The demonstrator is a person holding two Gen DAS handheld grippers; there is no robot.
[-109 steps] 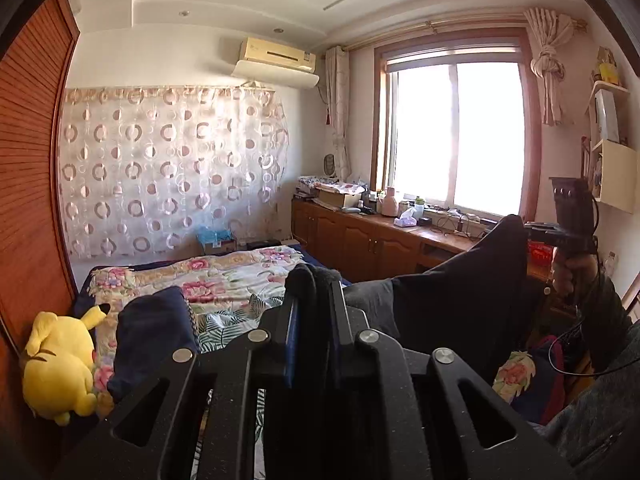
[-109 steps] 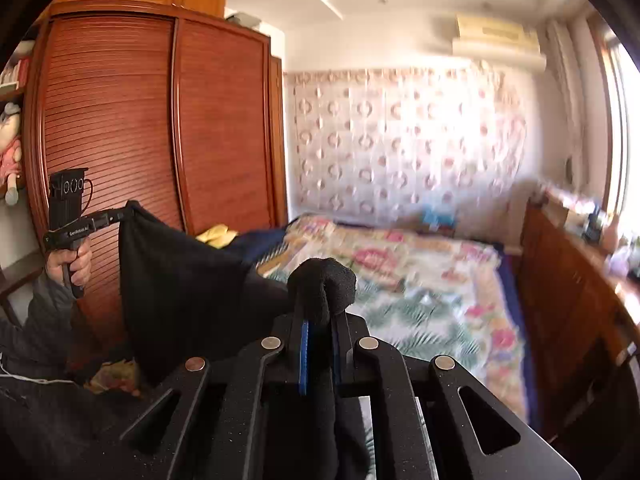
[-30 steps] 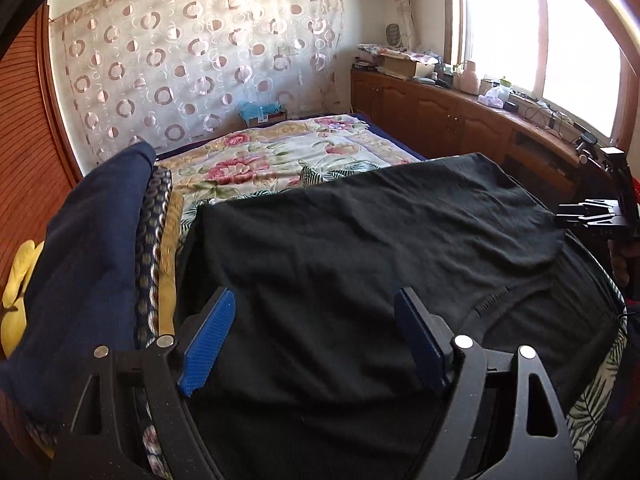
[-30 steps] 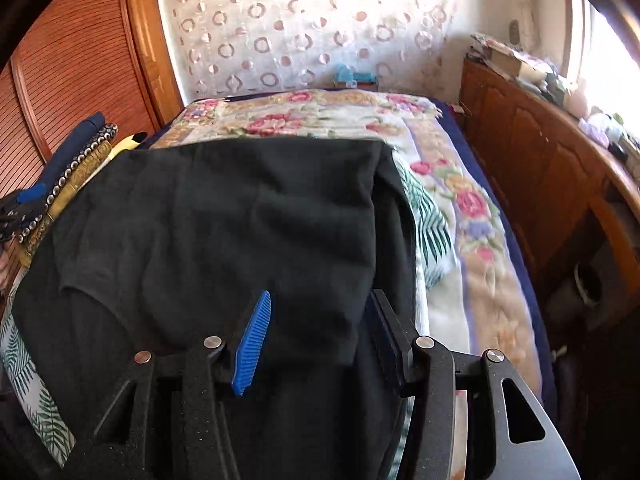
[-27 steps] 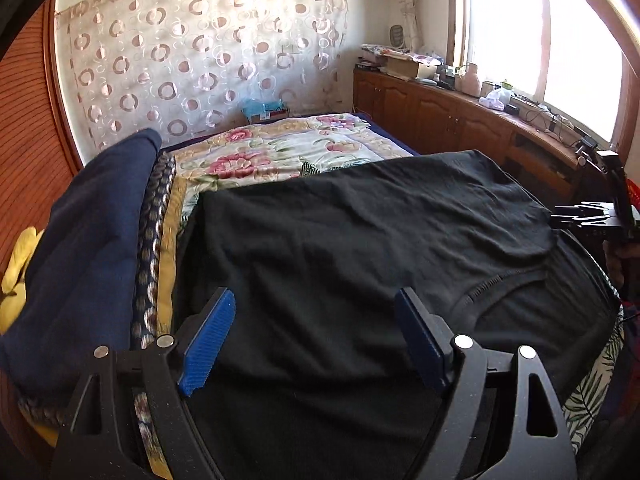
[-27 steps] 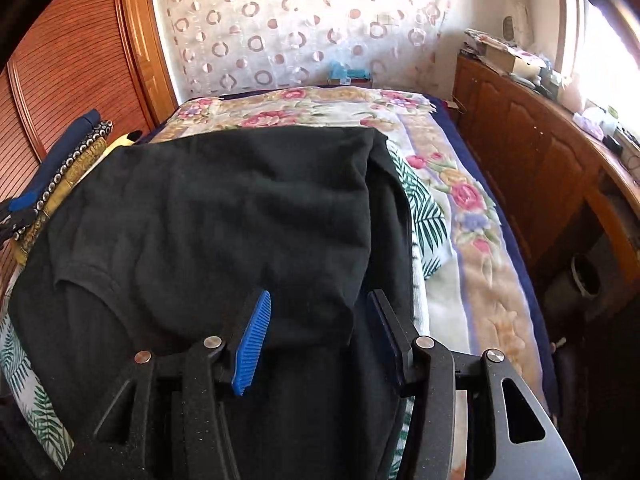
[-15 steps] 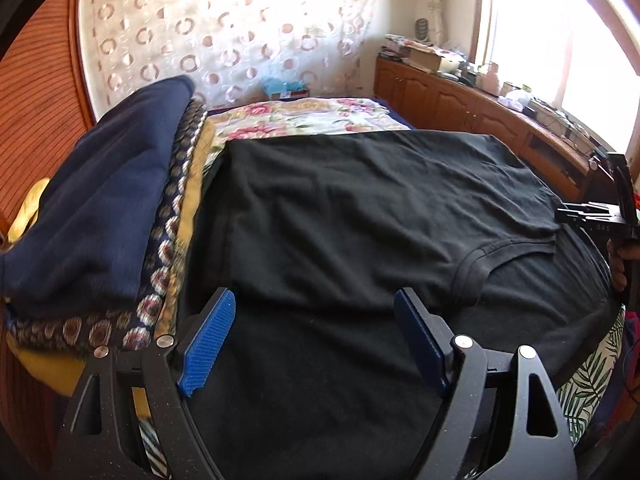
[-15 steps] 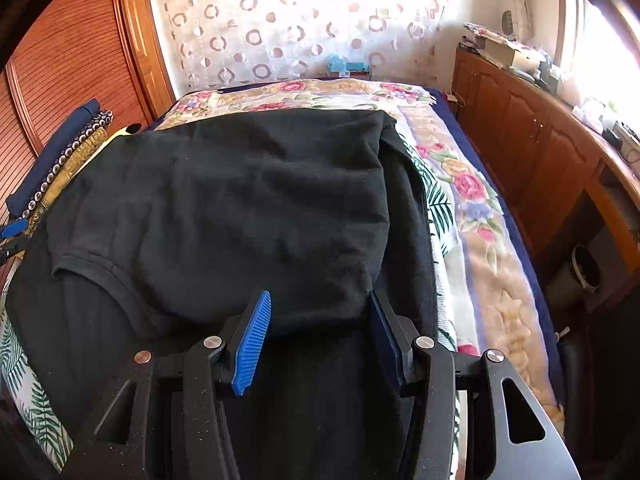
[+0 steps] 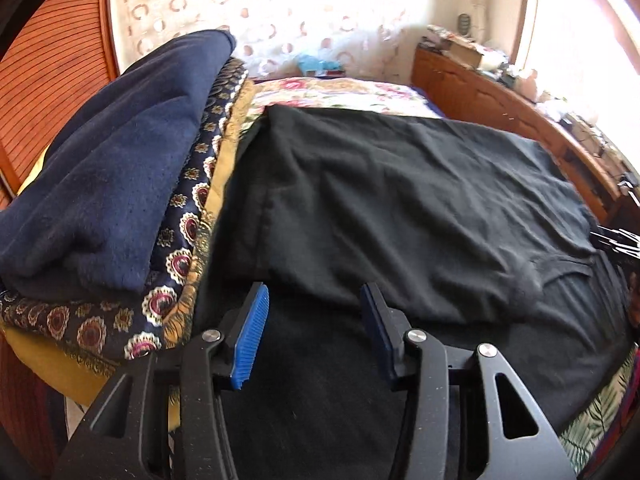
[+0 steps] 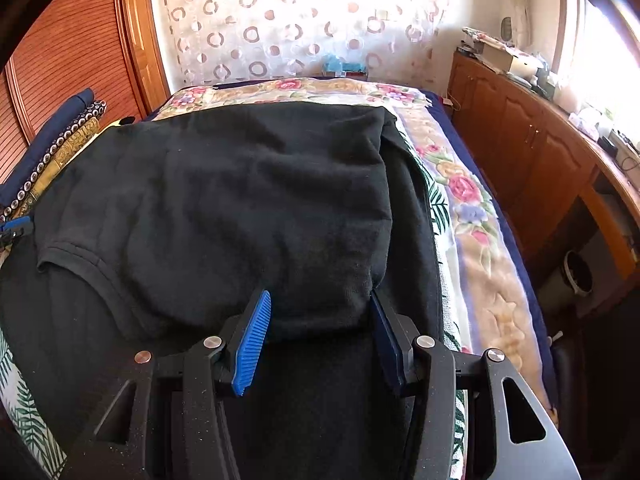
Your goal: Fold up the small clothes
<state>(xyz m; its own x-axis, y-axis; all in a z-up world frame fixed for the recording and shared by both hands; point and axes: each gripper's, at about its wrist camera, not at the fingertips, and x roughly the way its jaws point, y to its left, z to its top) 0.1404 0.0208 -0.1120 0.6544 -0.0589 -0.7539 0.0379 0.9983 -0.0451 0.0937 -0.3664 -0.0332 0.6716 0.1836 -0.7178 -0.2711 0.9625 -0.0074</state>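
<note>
Left wrist: black shirt (image 9: 400, 208) edge abuts folded pile (image 9: 104, 200); jaws apart.

A bedroom is shown. The far wall is covered by a pale curtain (image 10: 304, 28) printed with rings. A reddish slatted wooden wardrobe (image 10: 68, 52) is set along the left side, and a low wooden cabinet run (image 10: 532, 140), its top cluttered, is set along the right under a bright window (image 9: 580, 28). The bed is spread with a floral quilt (image 10: 472, 216).
</note>
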